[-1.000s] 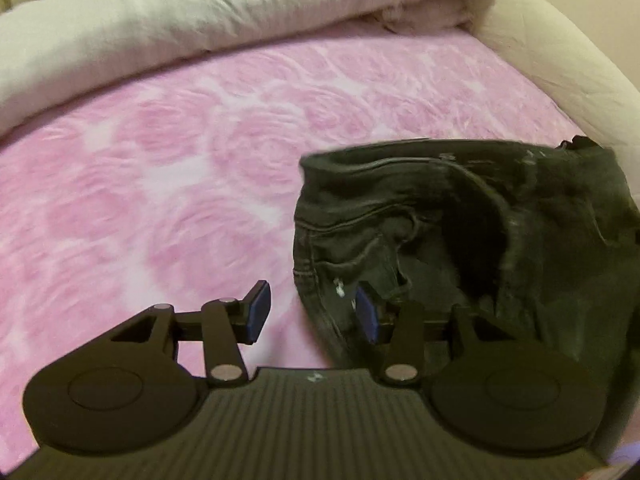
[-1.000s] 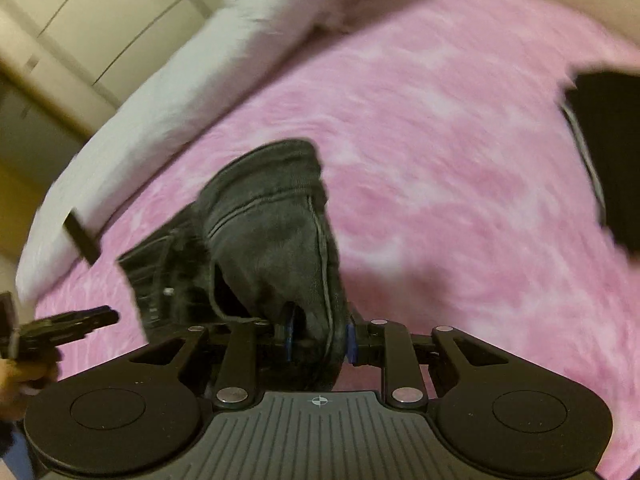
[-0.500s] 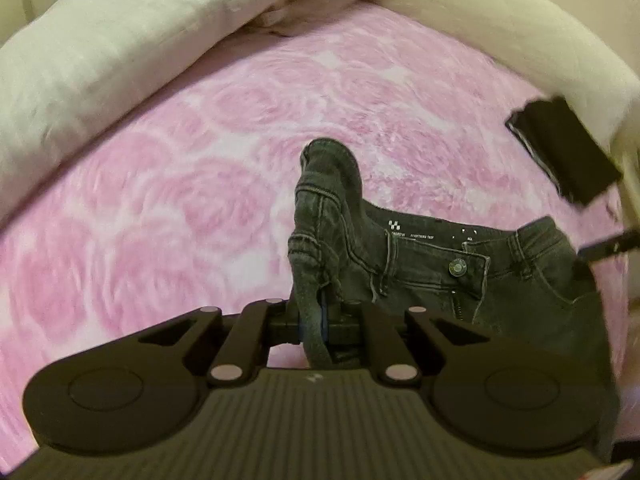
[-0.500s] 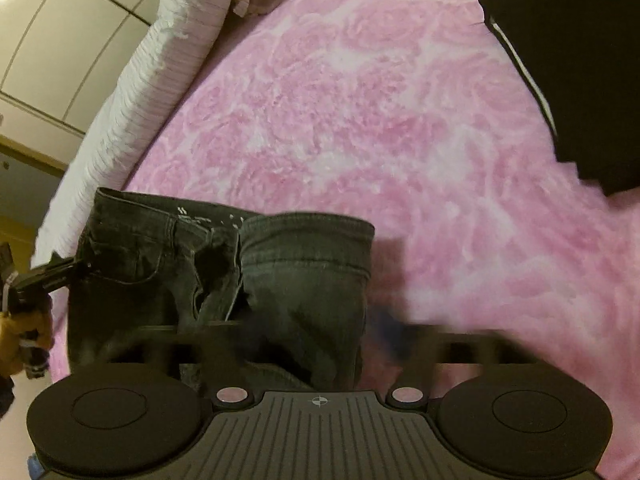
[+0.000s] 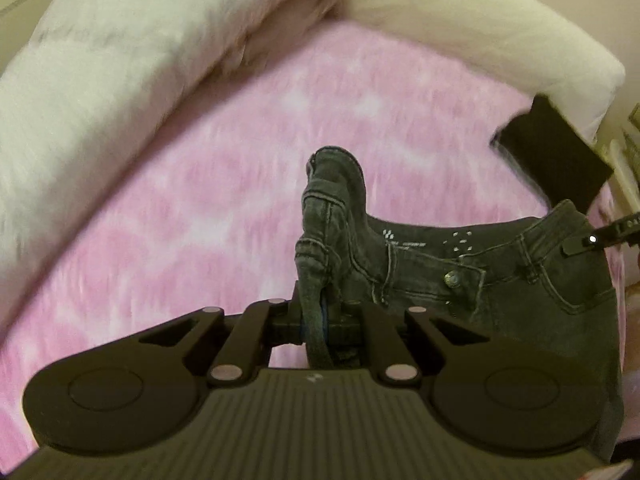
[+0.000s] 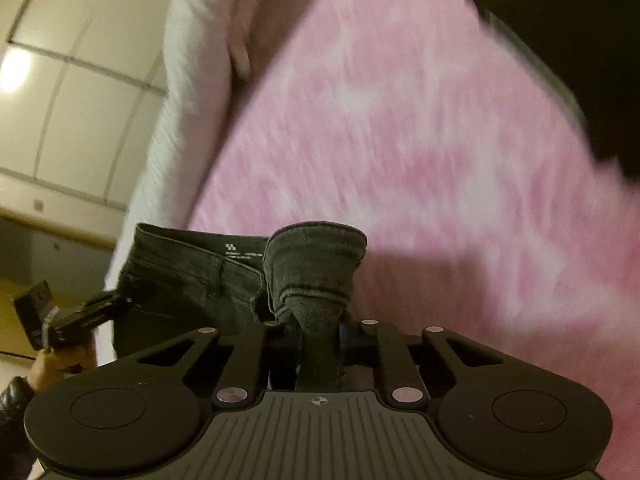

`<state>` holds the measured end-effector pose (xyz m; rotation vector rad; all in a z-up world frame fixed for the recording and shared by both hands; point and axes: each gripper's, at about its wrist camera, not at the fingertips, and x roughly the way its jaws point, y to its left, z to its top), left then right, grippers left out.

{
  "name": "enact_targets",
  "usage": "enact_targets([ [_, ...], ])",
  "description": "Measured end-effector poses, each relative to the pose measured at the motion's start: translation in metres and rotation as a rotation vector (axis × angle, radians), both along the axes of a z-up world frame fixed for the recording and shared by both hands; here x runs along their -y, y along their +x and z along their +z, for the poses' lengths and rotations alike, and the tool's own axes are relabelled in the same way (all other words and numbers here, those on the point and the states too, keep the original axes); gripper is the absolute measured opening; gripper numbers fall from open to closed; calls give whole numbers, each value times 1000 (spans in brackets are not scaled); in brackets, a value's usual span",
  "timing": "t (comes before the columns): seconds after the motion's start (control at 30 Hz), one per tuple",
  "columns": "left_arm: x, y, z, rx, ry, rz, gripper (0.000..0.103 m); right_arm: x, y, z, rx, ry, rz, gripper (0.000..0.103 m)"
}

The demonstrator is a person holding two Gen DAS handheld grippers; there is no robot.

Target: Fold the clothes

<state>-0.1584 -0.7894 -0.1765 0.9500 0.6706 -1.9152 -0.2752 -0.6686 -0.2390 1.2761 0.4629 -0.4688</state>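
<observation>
Dark grey jeans hang over the pink rose-print bed, waistband stretched between both grippers. My left gripper is shut on one bunched end of the waistband. In the right wrist view the jeans run off to the left. There my right gripper has its jaws closing, with the other waistband end pinched between the pads. The right gripper's tip shows at the far edge of the left wrist view. A person's hand holds the left gripper.
A folded black garment lies on the bed near the cream padded edge; it also fills the top right as a black garment. A rolled white duvet runs along the bed's far side. White wall panels stand beyond.
The left gripper went from open beside the jeans to shut on the waistband and lifted it. The right gripper let go, opened wide, then closed on the other waistband end.
</observation>
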Motion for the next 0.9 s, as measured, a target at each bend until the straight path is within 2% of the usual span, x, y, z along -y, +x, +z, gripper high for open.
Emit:
enact_targets([
  [0.1, 47, -23, 16, -4, -78, -30, 6, 27, -17, 22, 17, -86, -80, 15],
  [0.13, 62, -32, 16, 4, -79, -37, 9, 36, -21, 23, 1, -116, -97, 15],
  [0.17, 77, -41, 12, 20, -64, -31, 17, 46, -22, 21, -31, -138, -105, 16],
  [0.27, 86, -50, 5, 53, -64, -2, 20, 65, -18, 9, -193, -157, -73, 38],
  [0.3, 83, -48, 5, 50, -73, 12, 20, 65, -18, 9, -240, -200, -54, 50],
  [0.33, 77, -42, 6, 36, -67, 33, 20, 61, -20, 11, -257, -235, -52, 65],
  [0.37, 70, -33, 6, 26, -53, 59, 22, 56, -23, 14, -271, -262, -54, 71],
  [0.5, 19, 4, 4, 52, 6, 154, 24, 26, -31, 22, -299, -300, -17, 72],
  [0.6, -44, 33, -1, 72, 75, 230, 26, -7, -31, 32, -271, -296, 94, 72],
  [0.77, -178, 58, -20, 101, 207, 270, 31, -83, -1, 58, -199, -266, 411, 72],
  [0.9, -278, 67, -40, 99, 299, 256, 32, -165, 30, 84, -161, -364, 693, 72],
])
